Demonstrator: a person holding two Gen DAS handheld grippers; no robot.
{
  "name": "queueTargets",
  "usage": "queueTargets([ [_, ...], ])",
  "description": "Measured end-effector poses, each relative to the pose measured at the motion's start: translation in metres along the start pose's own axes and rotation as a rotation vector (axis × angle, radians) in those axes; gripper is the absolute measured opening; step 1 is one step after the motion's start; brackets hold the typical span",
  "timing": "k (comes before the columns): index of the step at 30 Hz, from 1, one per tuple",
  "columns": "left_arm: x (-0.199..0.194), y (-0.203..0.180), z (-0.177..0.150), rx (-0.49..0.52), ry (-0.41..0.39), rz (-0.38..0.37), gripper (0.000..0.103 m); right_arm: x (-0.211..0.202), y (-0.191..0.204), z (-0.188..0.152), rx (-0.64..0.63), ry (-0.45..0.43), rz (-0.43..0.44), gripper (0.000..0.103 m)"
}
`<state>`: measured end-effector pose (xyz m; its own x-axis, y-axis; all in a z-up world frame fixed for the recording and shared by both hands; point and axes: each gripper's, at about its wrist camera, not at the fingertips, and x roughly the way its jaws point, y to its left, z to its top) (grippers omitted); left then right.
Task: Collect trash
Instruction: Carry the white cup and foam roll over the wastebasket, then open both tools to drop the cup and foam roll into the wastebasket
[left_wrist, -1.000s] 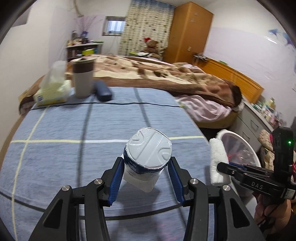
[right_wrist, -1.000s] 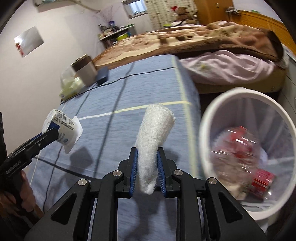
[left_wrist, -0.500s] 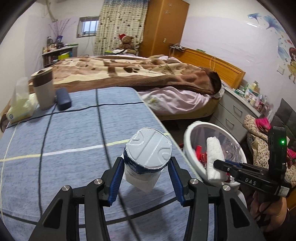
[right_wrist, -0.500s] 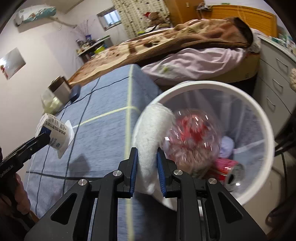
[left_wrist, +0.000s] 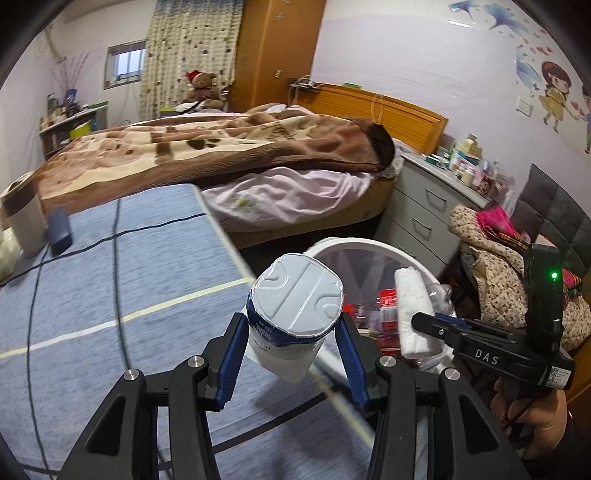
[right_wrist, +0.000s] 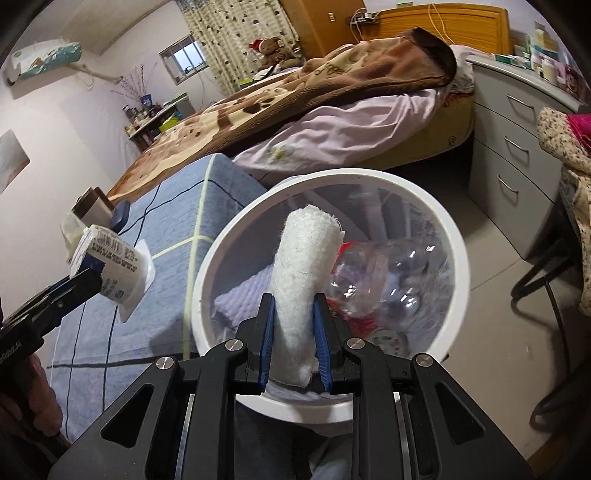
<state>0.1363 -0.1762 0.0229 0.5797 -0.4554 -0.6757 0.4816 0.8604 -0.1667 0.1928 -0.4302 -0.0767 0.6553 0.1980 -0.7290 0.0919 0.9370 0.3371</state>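
My left gripper (left_wrist: 291, 354) is shut on a white yogurt cup (left_wrist: 293, 315) with a foil lid and holds it above the edge of the blue-covered table (left_wrist: 110, 295). The cup also shows in the right wrist view (right_wrist: 114, 273). My right gripper (right_wrist: 293, 339) is shut on a rolled white tissue wad (right_wrist: 303, 273) and holds it over the open white trash bin (right_wrist: 458, 258). In the left wrist view the wad (left_wrist: 412, 314) hangs over the bin (left_wrist: 354, 245). The bin holds a clear plastic bottle (right_wrist: 391, 269) and a red can.
A tumbler (left_wrist: 24, 218), a dark case (left_wrist: 59, 229) and a tissue pack stand at the table's far left. A bed with a brown blanket (left_wrist: 221, 147) lies behind. A grey drawer unit (left_wrist: 424, 214) and a chair with clothes (left_wrist: 509, 266) are right of the bin.
Both grippers have swung right from over the table toward the bin. The tissue wad is now above the bin's opening, and the yogurt cup has reached the table's right edge.
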Motion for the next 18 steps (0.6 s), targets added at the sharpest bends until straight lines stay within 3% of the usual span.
queueTargets([
  [11,0.036,-0.037,0.010,0.042,0.028,-0.084,0.049,-0.002,-0.015,-0.001,0.015,0.022,0.002,0.026],
  [13,0.042,-0.041,0.010,0.048,0.034,-0.094,0.049,-0.003,-0.016,-0.002,0.010,0.020,-0.001,0.032],
  [15,0.049,-0.045,0.010,0.055,0.046,-0.109,0.050,-0.005,-0.018,-0.001,0.014,0.012,0.002,0.045],
  [18,0.056,-0.046,0.009,0.050,0.056,-0.120,0.049,-0.009,-0.021,-0.001,0.017,0.002,0.000,0.045],
])
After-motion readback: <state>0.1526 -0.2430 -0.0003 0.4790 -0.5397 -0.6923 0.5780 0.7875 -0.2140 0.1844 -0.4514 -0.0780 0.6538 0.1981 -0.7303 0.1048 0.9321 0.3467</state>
